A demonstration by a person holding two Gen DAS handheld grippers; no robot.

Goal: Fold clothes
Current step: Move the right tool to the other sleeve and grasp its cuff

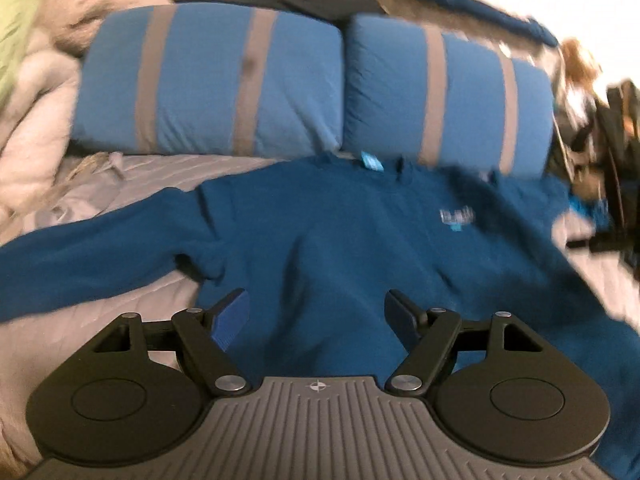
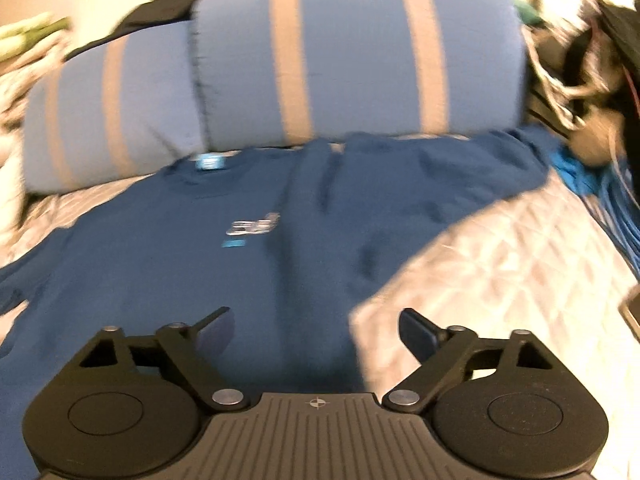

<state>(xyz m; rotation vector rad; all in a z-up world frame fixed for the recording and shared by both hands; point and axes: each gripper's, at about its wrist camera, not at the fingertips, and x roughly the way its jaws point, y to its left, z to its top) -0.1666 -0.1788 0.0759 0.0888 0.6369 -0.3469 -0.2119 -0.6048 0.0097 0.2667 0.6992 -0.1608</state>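
Note:
A dark blue long-sleeved sweatshirt (image 1: 340,240) lies face up on the bed, collar toward the pillows, with a small white logo on the chest. It also shows in the right wrist view (image 2: 180,264). One sleeve (image 1: 80,264) stretches out left; the other sleeve (image 2: 420,184) lies folded across near the pillows. My left gripper (image 1: 316,312) is open and empty above the lower body of the sweatshirt. My right gripper (image 2: 316,328) is open and empty above the sweatshirt's right edge.
Two blue pillows with grey stripes (image 1: 216,80) (image 2: 360,52) lie behind the collar. The grey quilted bedspread (image 2: 500,260) shows at the right. A pile of pale bedding (image 1: 36,100) is at the left, cluttered dark items and cables (image 2: 600,80) at the right.

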